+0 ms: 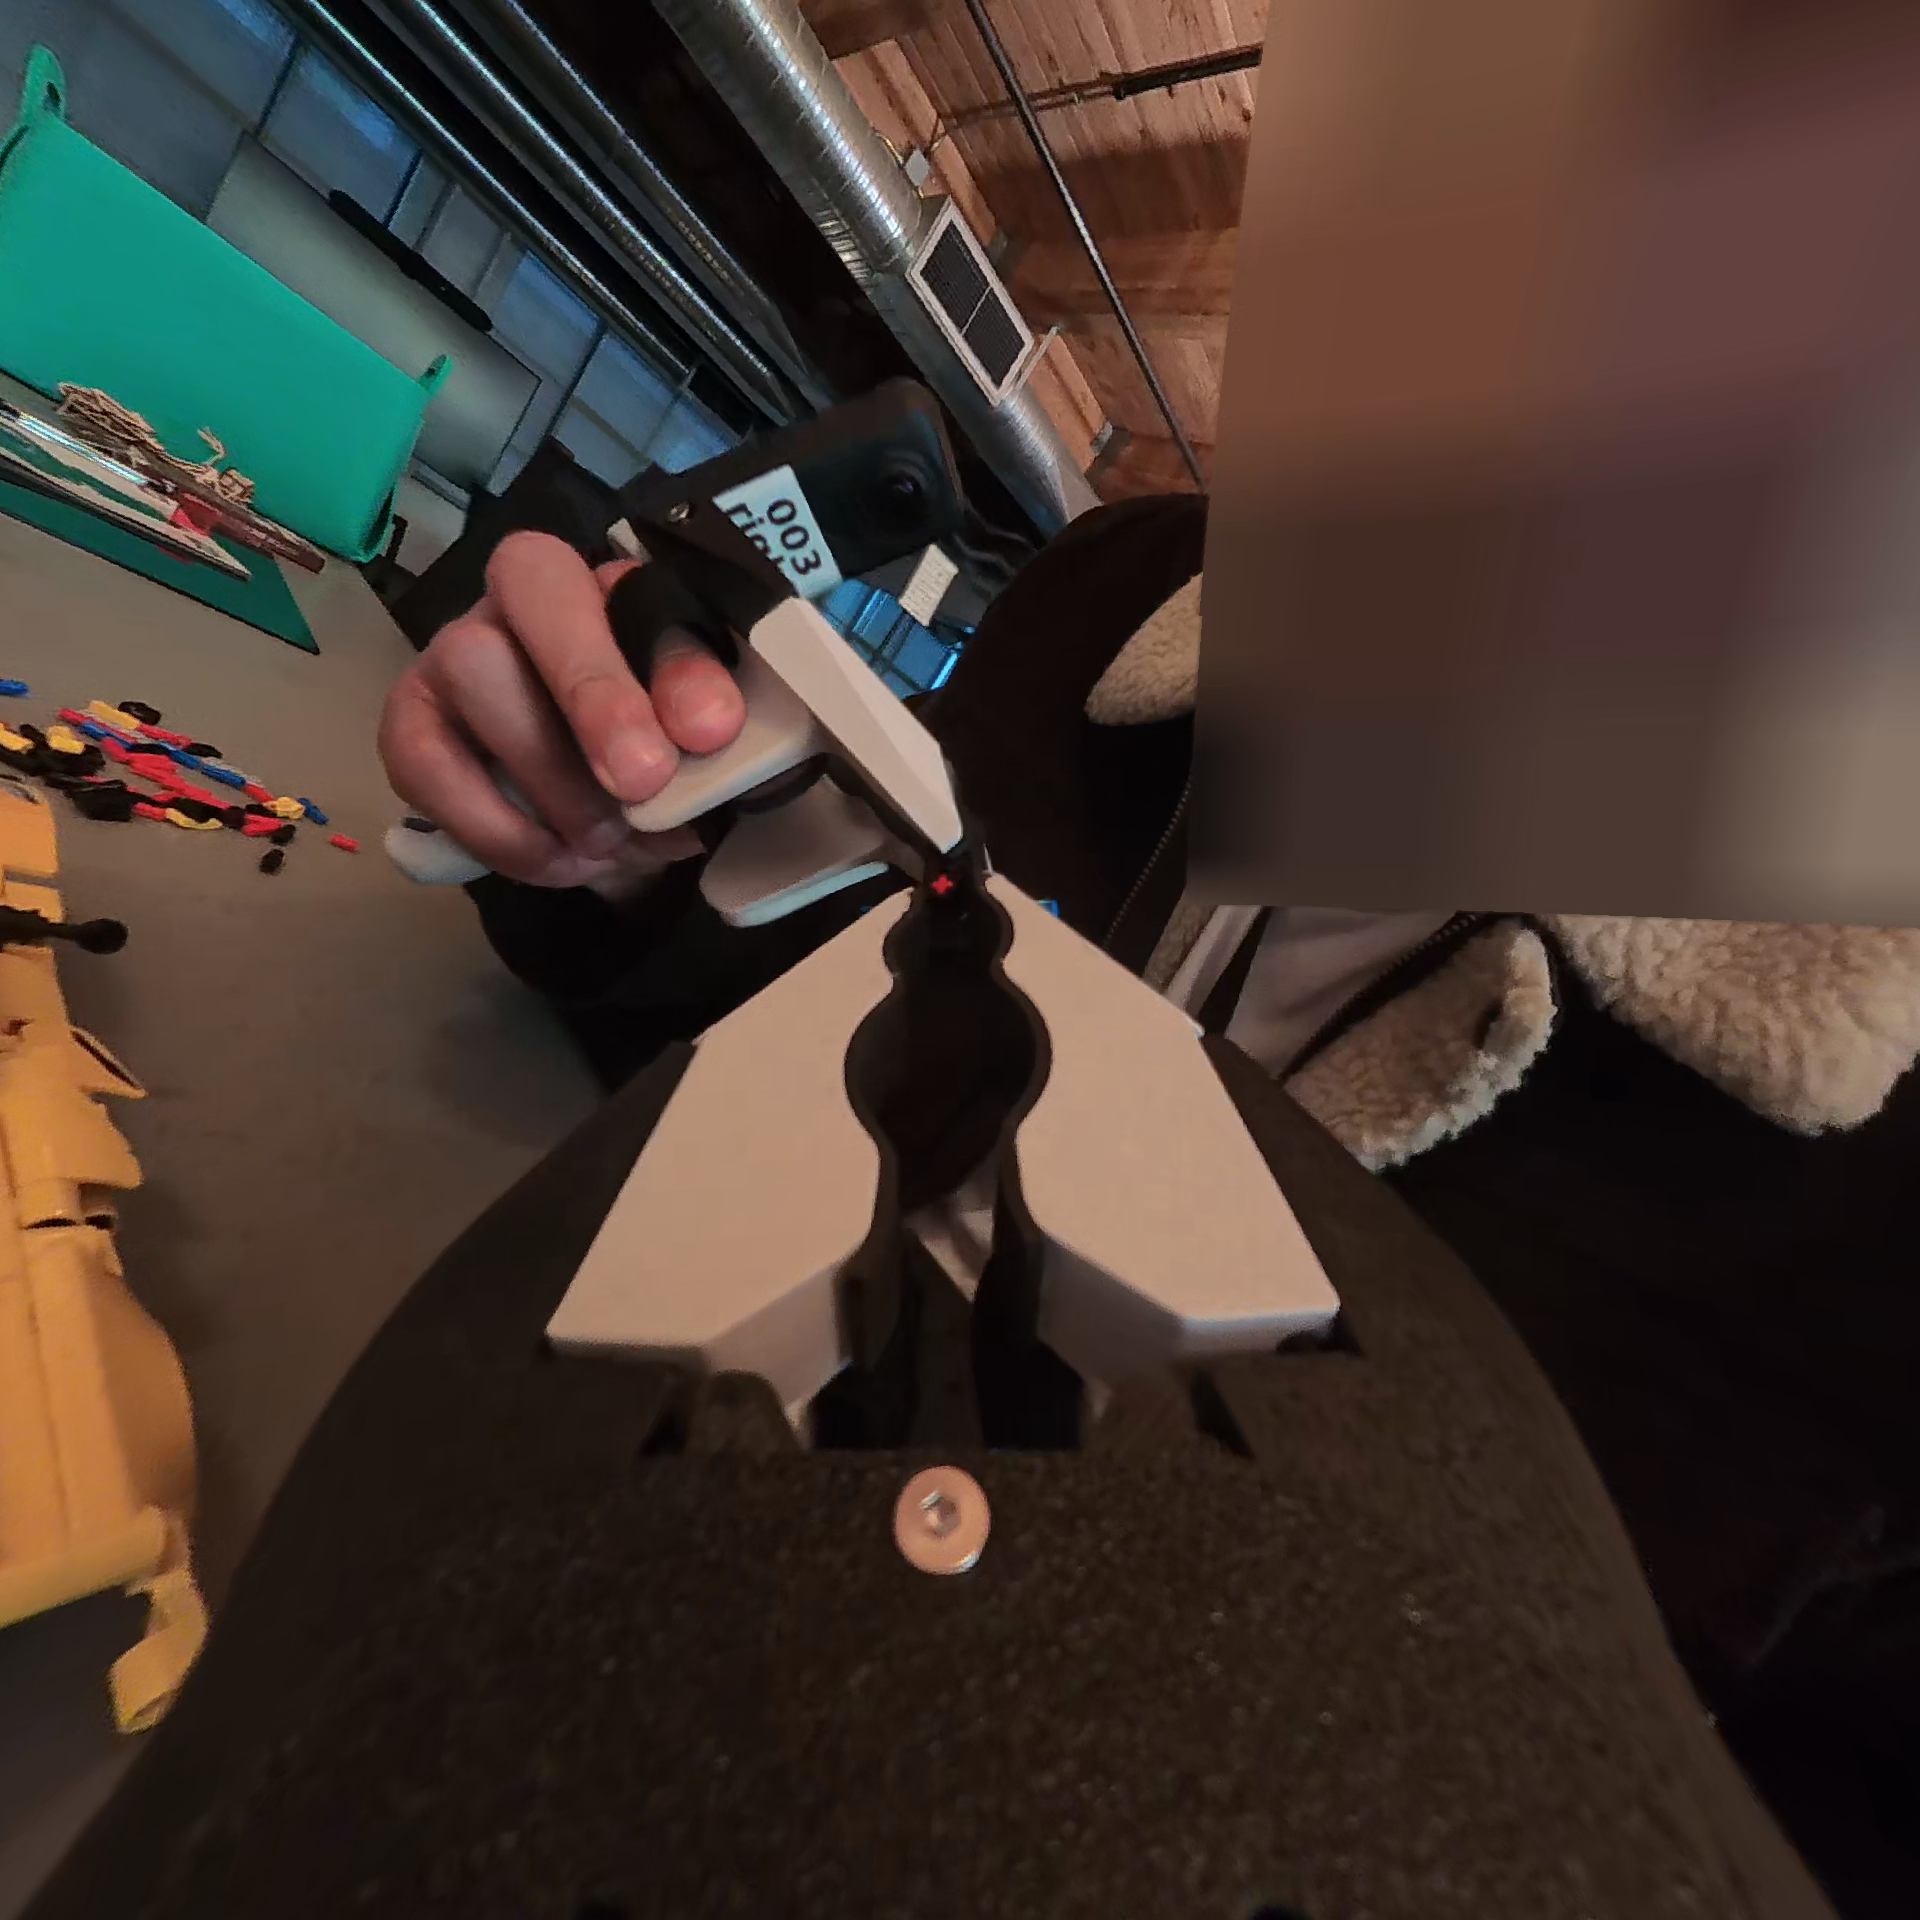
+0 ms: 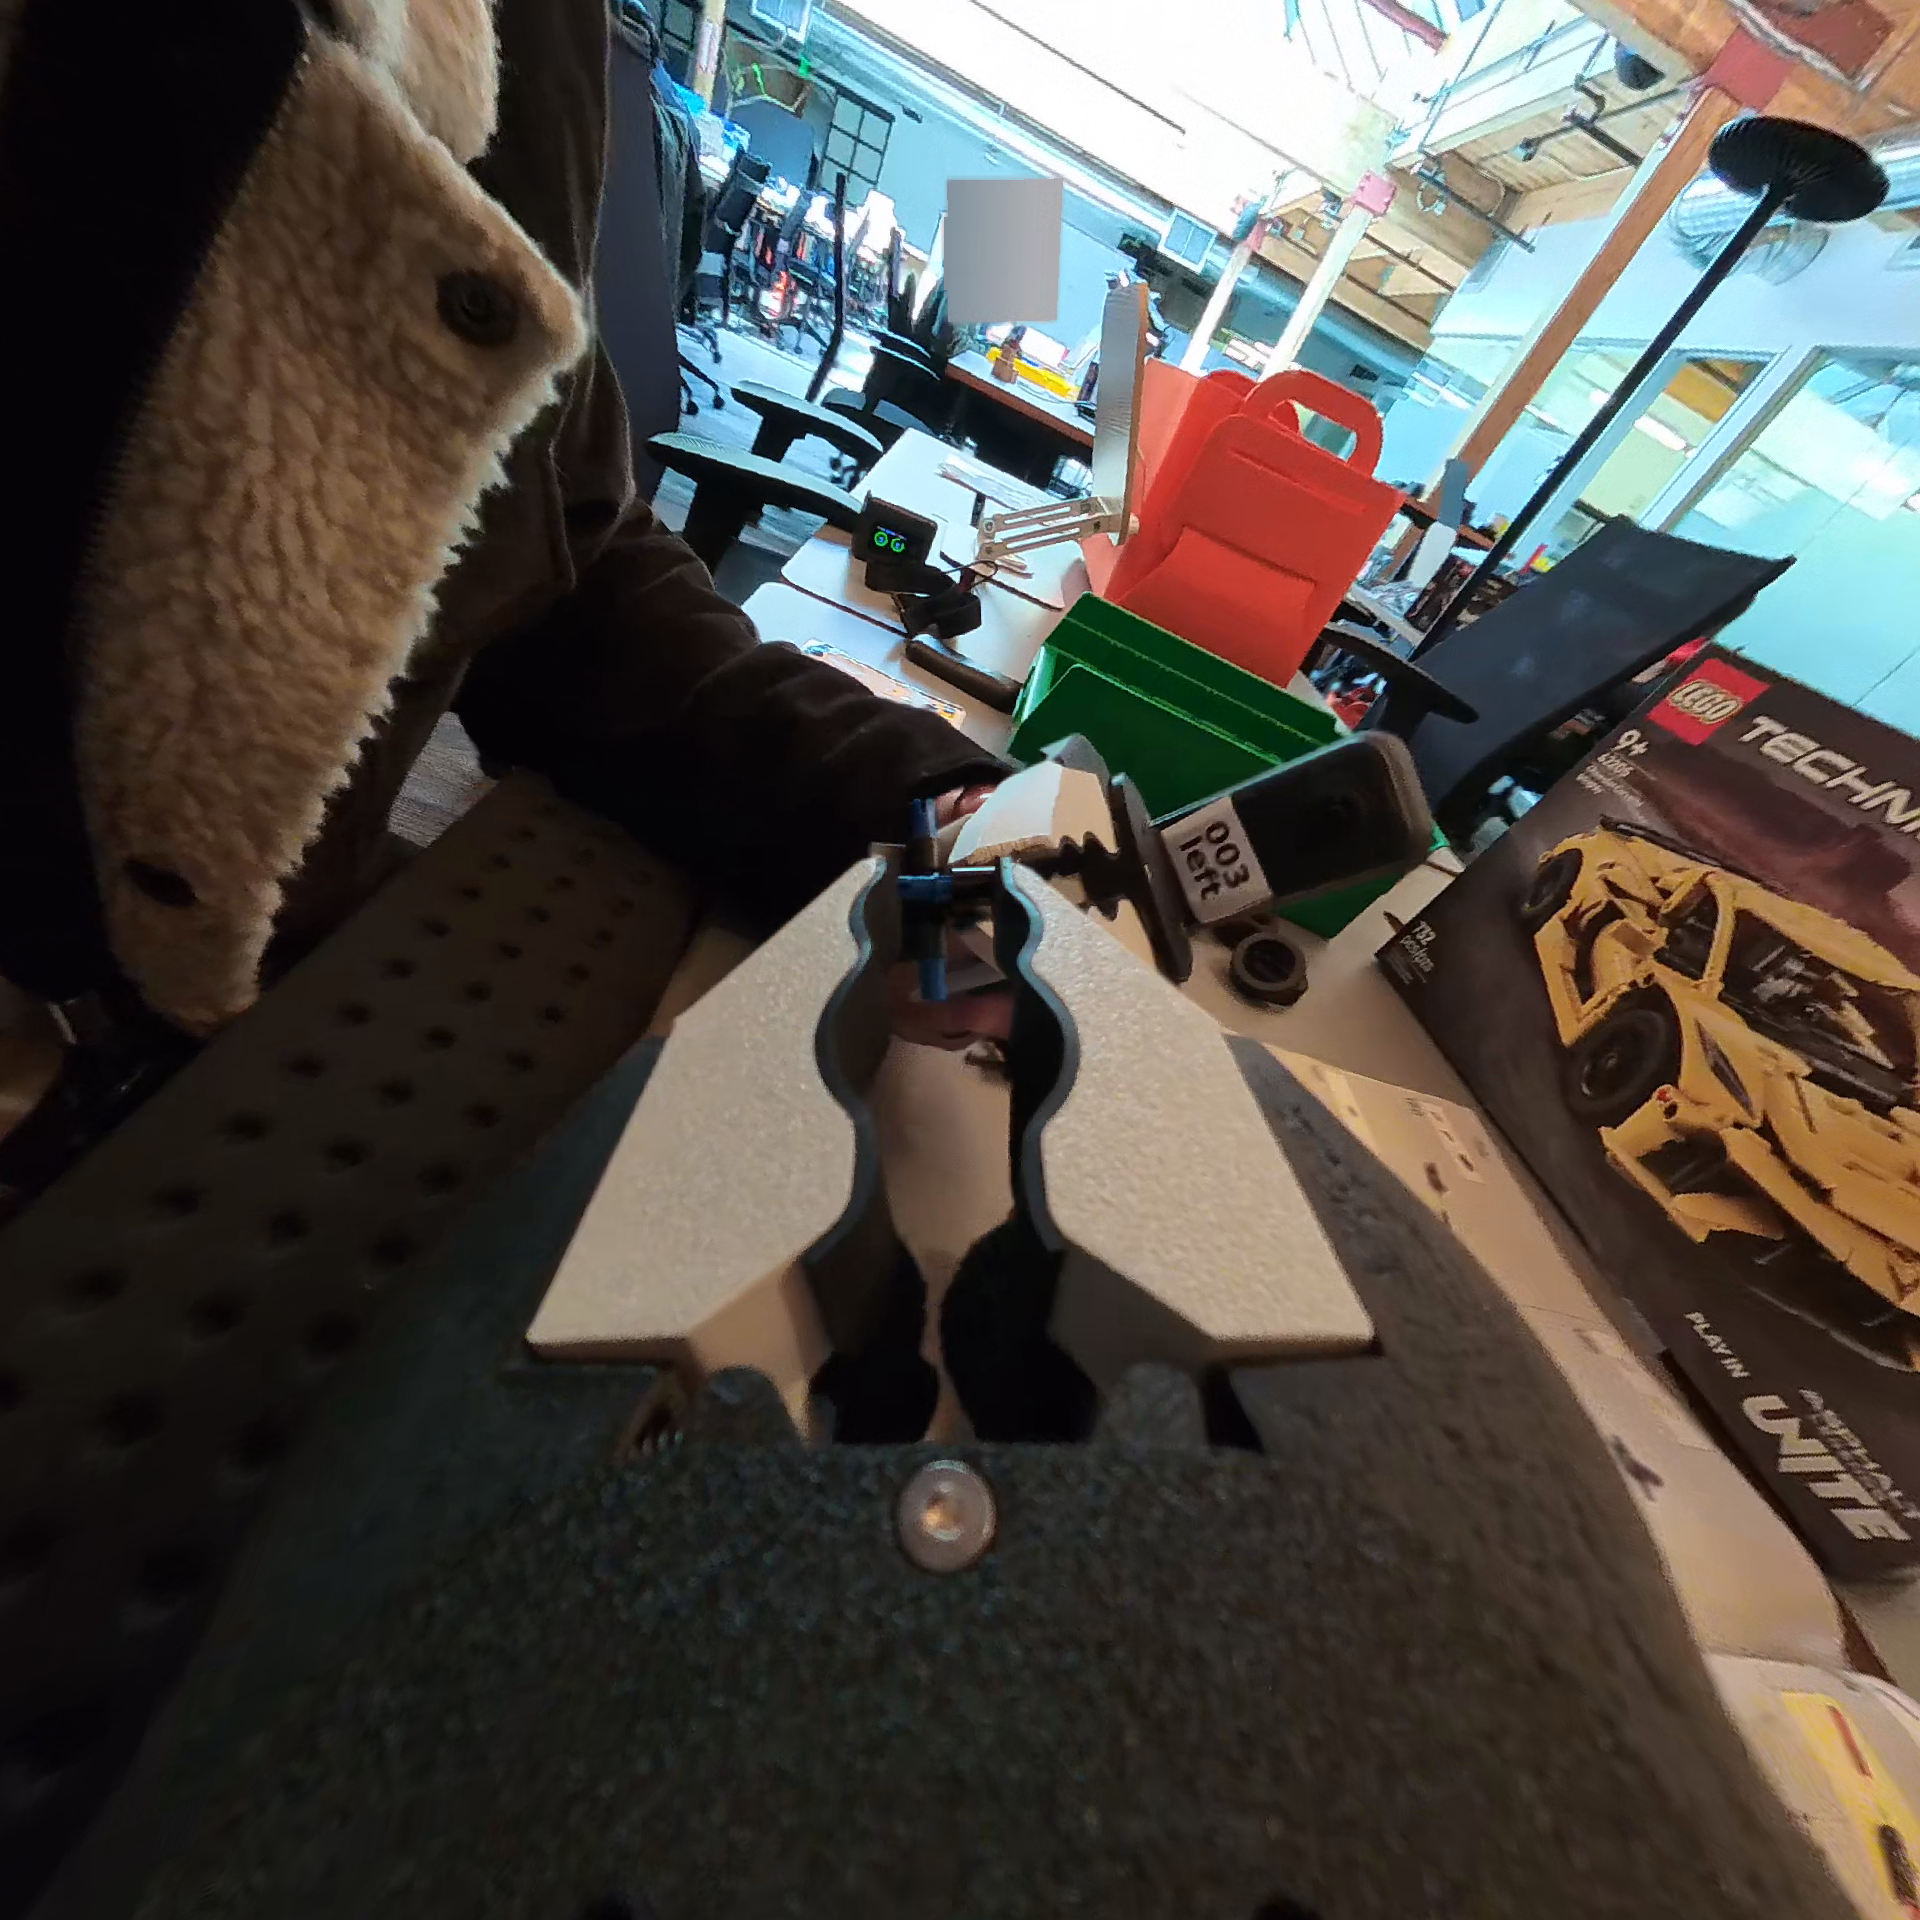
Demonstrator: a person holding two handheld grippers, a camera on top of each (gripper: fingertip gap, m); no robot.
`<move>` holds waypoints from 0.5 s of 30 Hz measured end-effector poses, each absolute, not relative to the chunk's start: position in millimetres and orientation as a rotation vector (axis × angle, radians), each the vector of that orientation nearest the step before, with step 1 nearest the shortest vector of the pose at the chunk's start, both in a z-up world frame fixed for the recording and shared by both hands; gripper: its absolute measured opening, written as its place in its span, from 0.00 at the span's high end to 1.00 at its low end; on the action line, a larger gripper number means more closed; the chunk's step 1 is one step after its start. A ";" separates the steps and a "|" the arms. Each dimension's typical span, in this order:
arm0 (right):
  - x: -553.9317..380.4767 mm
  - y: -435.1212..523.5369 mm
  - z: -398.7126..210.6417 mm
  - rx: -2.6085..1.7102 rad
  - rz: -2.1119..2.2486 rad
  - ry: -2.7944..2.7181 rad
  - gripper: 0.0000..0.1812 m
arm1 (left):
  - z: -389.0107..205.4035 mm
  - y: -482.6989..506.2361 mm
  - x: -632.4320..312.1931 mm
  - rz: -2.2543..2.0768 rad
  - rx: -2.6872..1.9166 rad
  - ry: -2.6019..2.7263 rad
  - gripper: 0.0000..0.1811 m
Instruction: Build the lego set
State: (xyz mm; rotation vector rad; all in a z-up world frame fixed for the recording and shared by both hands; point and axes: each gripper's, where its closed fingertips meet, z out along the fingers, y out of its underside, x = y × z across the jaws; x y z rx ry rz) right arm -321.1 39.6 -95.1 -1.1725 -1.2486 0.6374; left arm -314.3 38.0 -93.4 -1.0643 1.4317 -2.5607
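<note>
In the left wrist view my left gripper point(image 1: 943, 902) is shut at its tips on a small black piece with a red cross end point(image 1: 941, 885), held in the air in front of a person's coat. The right gripper's fingers point(image 1: 862, 727), held by a hand, meet the same spot from the upper left. In the right wrist view my right gripper point(image 2: 940, 888) is shut on a small blue cross-shaped piece point(image 2: 923, 891) joined to a black part. The left gripper's fingers point(image 2: 1039, 805) touch it from behind. How the two pieces join is hidden.
A partly built yellow car model point(image 1: 62, 1299) lies at the left edge, with loose red, blue, black and yellow pieces point(image 1: 145, 779) on the table beyond. The set's box point(image 2: 1714, 1039), a green bin point(image 2: 1164, 707), an orange bag point(image 2: 1247, 520) and black tyres point(image 2: 1268, 966) stand to the right.
</note>
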 end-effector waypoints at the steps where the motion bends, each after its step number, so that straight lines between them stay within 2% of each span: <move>1: -319.6 41.8 -95.7 -1.196 0.646 -1.239 0.91 | -94.2 40.1 -312.9 -2.540 -1.079 1.424 0.97; 7: -316.4 46.5 -124.2 -1.370 0.624 -1.284 0.87 | -115.0 41.0 -304.3 -2.477 -1.259 1.486 0.97; 15: -307.7 58.8 -145.5 -1.462 0.323 -1.381 0.89 | -134.3 52.2 -294.7 -2.383 -1.452 1.472 0.97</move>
